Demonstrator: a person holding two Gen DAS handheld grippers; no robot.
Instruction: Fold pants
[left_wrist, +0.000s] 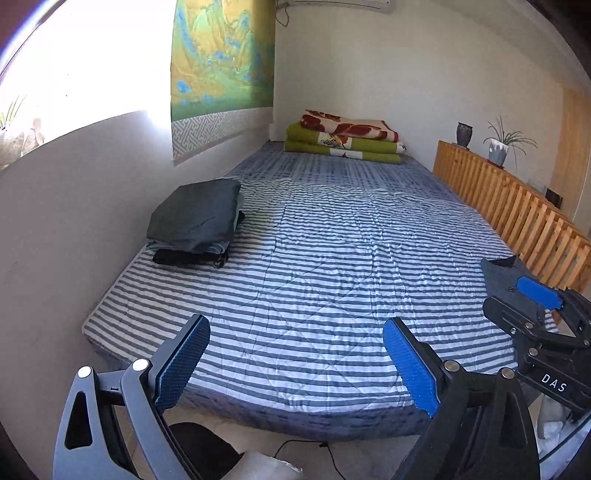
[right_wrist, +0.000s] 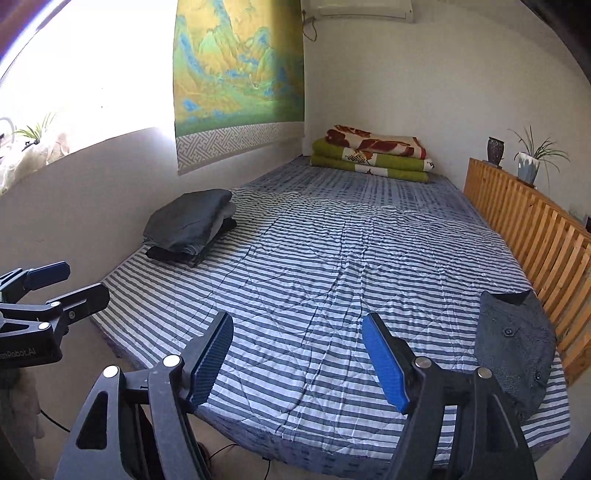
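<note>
Bare striped bedspread (right_wrist: 314, 280) between folded stack (right_wrist: 188, 229) and shirt (right_wrist: 513, 343)

Blue-white striped quilt (right_wrist: 314, 277), dark grey folded pants (right_wrist: 188, 221), green blankets (right_wrist: 369, 160)

Striped bed (right_wrist: 314, 266); folded blankets (right_wrist: 373, 155) at far end; landscape scroll (right_wrist: 236, 70) on wall (potted plant (right_wrist: 530, 162) on wooden rail (right_wrist: 535, 229)).

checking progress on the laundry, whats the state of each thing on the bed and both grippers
stack of dark pants: folded, piled by the wall
grey garment: lying loose at the bed's right edge, not folded
blankets: folded, stacked at the far end
striped quilt: spread flat, lightly wrinkled
left gripper: open, empty
right gripper: open, empty
</note>
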